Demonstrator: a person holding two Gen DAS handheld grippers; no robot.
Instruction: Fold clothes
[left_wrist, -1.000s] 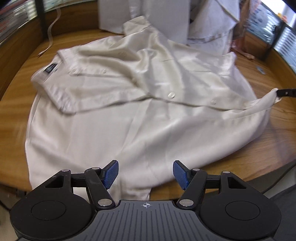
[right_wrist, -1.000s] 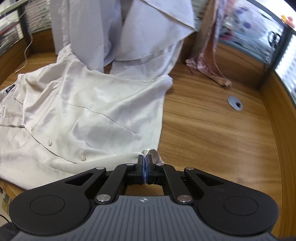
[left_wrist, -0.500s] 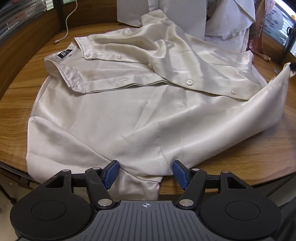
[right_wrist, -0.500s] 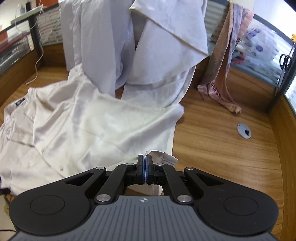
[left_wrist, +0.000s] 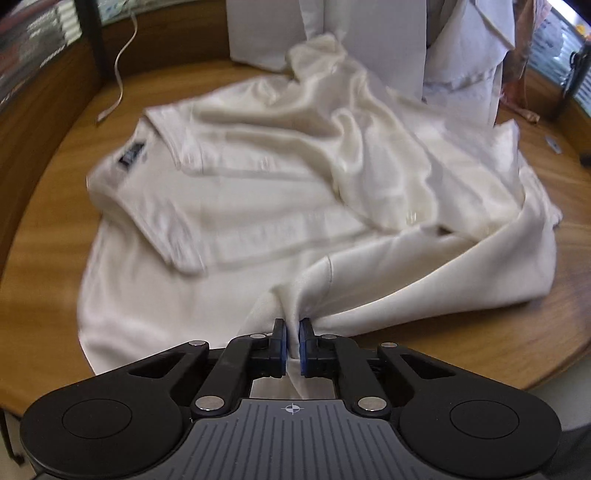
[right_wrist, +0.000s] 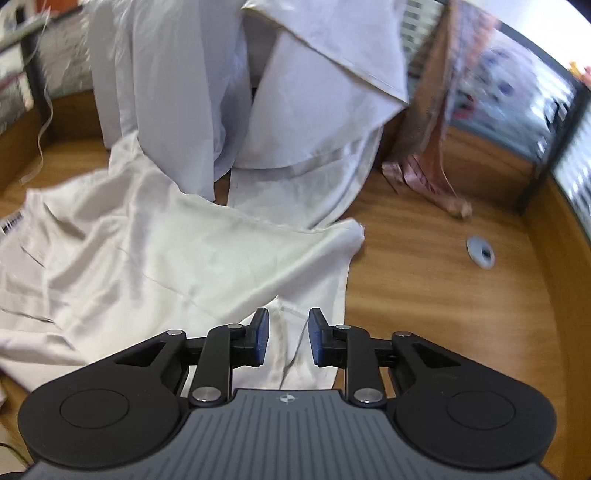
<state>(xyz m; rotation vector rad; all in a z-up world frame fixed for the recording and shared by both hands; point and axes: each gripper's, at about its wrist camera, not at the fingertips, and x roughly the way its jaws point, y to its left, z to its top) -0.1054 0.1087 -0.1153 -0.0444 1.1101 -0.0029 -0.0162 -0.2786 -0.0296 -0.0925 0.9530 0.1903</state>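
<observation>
Left-wrist view: the left gripper (left_wrist: 292, 345), black with blue pads, has just been closing and now pinches a bunched fold of the cream satin button-up shirt (left_wrist: 258, 206) at the hem nearest the camera; cloth rises between the pads in a narrow ridge running toward 1 o'clock. The shirt lies spread on the round wooden table (left_wrist: 51, 206), its collar with a dark label (left_wrist: 131, 157) toward 10 o'clock and its far sleeve toward 12 o'clock. The view is motion-blurred. A thin pale cord (left_wrist: 120, 70) trails on the table at 11 o'clock.

Right-wrist view: the right gripper (right_wrist: 284, 341) has just been opening; its blue pads stand apart, with a loose corner of the same shirt (right_wrist: 147, 258) lying between and beneath them. Whether either pad touches the cloth cannot be told. The shirt extends from the gripper toward 9 and 10 o'clock. Pale grey-white garments (right_wrist: 207, 92) hang at 12 o'clock, their lower edges resting on the table (right_wrist: 424, 295) and on the shirt. A patterned brown-pink cloth (right_wrist: 428, 147) hangs at 2 o'clock. A small grey round disc (right_wrist: 480, 251) is on the table surface at 3 o'clock.
</observation>
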